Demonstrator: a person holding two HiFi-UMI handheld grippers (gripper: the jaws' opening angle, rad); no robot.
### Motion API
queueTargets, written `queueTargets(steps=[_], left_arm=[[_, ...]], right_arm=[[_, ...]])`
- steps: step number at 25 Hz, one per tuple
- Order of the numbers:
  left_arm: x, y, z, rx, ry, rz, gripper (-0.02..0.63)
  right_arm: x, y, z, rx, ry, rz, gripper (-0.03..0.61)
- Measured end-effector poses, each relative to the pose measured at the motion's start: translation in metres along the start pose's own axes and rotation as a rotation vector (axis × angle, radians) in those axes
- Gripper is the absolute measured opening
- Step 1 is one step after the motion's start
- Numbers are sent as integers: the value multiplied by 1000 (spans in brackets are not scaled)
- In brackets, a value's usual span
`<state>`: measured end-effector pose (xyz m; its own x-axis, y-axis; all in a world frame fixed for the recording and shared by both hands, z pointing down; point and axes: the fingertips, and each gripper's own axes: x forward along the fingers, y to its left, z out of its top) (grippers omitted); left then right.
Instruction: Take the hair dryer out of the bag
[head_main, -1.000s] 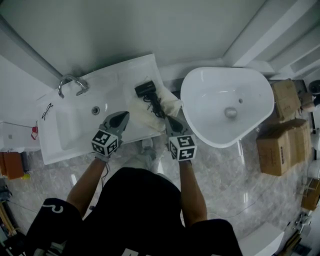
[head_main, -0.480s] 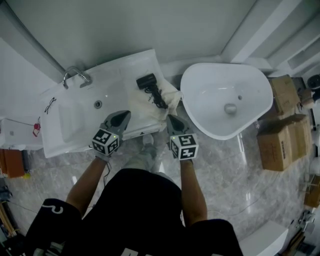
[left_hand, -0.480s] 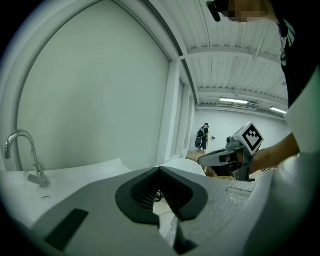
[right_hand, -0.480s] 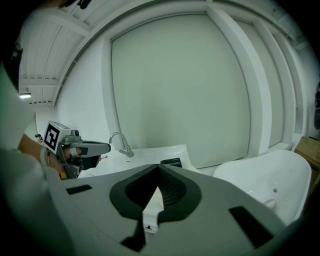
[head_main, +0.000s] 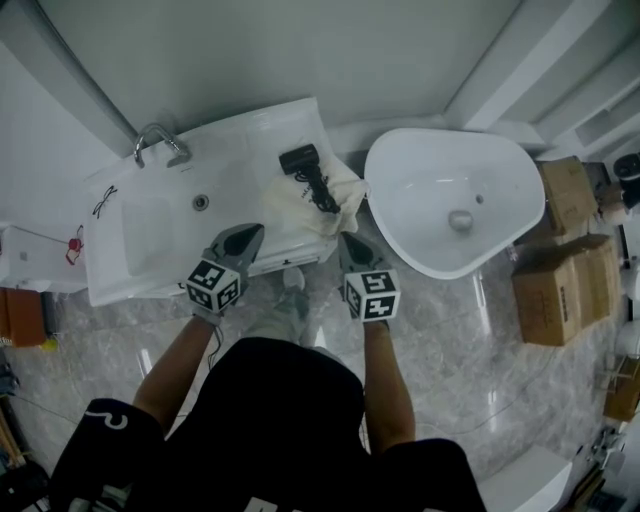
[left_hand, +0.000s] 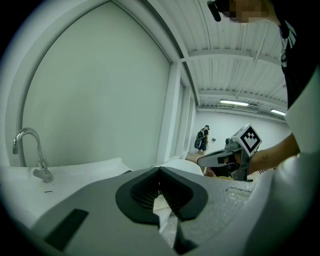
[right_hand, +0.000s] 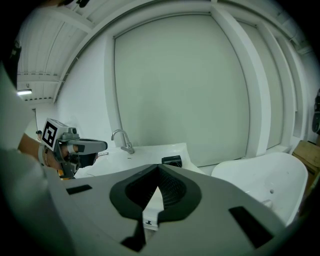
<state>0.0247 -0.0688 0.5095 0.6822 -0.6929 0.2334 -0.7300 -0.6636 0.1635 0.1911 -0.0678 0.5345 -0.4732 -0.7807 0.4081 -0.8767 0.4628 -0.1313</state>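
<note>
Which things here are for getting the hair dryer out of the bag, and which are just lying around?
For the job: hair dryer, cloth bag, left gripper and right gripper, both with jaws shut and empty.
Just lying about: faucet, white tub, cardboard boxes.

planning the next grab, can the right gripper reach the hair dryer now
Probably yes: the hair dryer lies exposed, with only the flat bag between it and the right gripper, whose tongs are shut.
</note>
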Motion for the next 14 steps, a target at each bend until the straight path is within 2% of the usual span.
queueTargets(steps=[5,14], left_arm=[[-2,-7,1,-17,-5,-39,-2],[-6,-11,-4,-24,-1,-43,-2]], right_arm=[[-5,-5,3,16,-13,-27,-6],[-10,-9,-4,14,-2,-37,-6]])
